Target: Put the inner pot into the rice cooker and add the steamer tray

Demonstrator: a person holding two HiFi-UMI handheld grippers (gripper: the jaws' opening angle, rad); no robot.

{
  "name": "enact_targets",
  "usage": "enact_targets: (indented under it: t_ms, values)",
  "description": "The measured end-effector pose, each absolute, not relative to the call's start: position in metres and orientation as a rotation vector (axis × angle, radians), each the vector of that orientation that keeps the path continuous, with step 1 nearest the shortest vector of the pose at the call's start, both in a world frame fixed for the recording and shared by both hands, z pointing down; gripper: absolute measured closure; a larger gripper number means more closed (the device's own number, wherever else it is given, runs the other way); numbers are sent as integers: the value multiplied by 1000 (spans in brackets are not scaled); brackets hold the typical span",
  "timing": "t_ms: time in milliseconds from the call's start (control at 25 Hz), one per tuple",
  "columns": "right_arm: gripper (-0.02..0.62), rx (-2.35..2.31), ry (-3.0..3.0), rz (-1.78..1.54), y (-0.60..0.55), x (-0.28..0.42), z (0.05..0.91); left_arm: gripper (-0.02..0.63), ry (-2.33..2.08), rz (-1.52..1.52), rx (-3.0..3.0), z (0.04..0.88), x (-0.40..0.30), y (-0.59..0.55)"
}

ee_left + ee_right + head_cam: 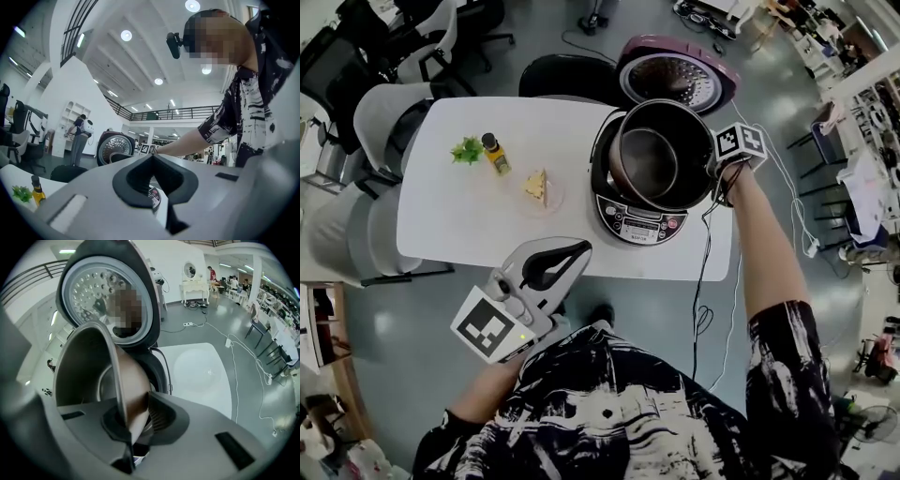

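Inner pot [652, 155] looks stiff, slick metal, upper centre. Right hand-held gripper [135, 417] pinches its rim; left hand-held gripper [151, 157] closed, empty.

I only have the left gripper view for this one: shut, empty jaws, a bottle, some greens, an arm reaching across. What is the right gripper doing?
Observer: The right gripper is shut on the rim of the inner pot.
Operator: Is the pot in the cooker yet?
Observer: Not seated. The head view shows it tilted over the rice cooker, whose lid stands open.
Operator: Anything else set out?
Observer: A wedge of food lies on the table, left of the cooker.
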State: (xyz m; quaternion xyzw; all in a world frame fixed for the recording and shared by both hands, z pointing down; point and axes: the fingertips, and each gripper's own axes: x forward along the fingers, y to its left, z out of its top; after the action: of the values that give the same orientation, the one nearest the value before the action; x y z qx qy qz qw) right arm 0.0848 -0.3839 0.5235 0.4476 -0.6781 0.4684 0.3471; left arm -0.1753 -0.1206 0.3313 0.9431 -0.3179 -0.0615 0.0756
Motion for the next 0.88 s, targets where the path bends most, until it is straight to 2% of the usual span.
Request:
enact_targets:
  t_ms: [880]
  values:
    - [588,1218,-1578,1191,-387,81,571,601,-908,-185,2803,341,-183,-139]
